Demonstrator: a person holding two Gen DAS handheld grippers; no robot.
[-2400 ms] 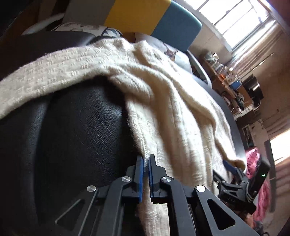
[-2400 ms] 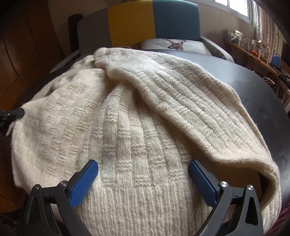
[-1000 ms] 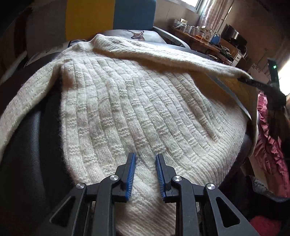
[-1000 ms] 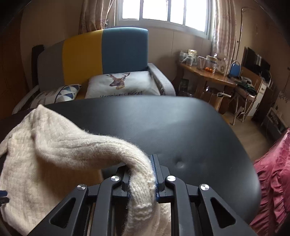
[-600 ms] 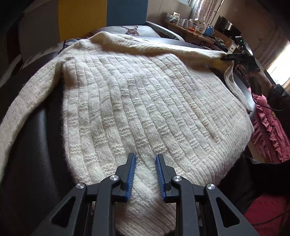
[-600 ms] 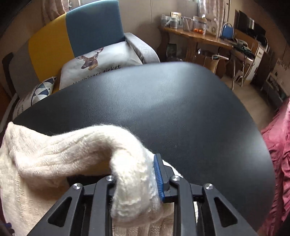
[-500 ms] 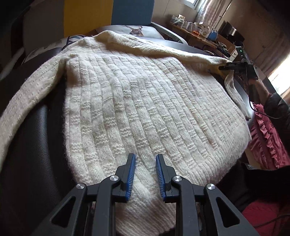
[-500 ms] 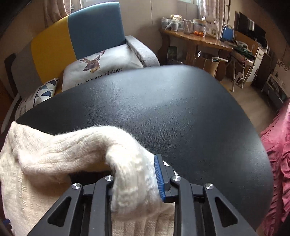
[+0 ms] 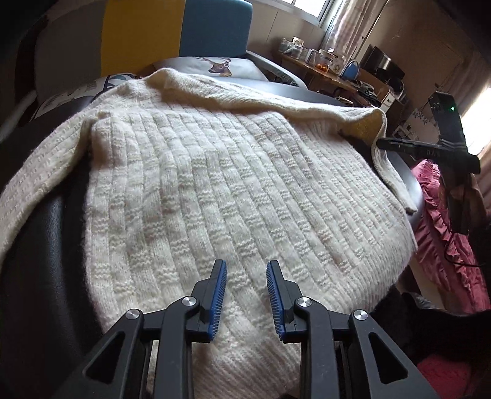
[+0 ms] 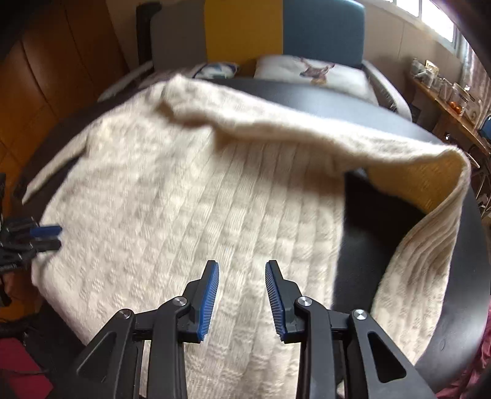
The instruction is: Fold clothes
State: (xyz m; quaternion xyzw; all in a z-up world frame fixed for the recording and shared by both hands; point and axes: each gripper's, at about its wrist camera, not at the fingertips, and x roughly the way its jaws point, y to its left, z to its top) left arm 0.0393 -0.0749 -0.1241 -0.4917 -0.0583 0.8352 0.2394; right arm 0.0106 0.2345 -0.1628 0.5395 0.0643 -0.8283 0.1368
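Sweater (image 9: 221, 172): flat ahead of both claws, spread for folding.
Left claw (image 9: 246, 294): narrow, empty.
Right claw (image 10: 242, 296): narrow, empty; sleeve (image 10: 429, 233) right, looped.

No legible text, label, brand or number appears in either view; the white deer-print cushion (image 9: 221, 66) shows only a picture.

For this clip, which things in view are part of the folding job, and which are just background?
Part of the job:
cream knit sweater
black table it lies on
left gripper, open
right gripper, open

Just lying about:
deer-print cushion
yellow and blue sofa
pink ruffled fabric
cluttered wooden side table
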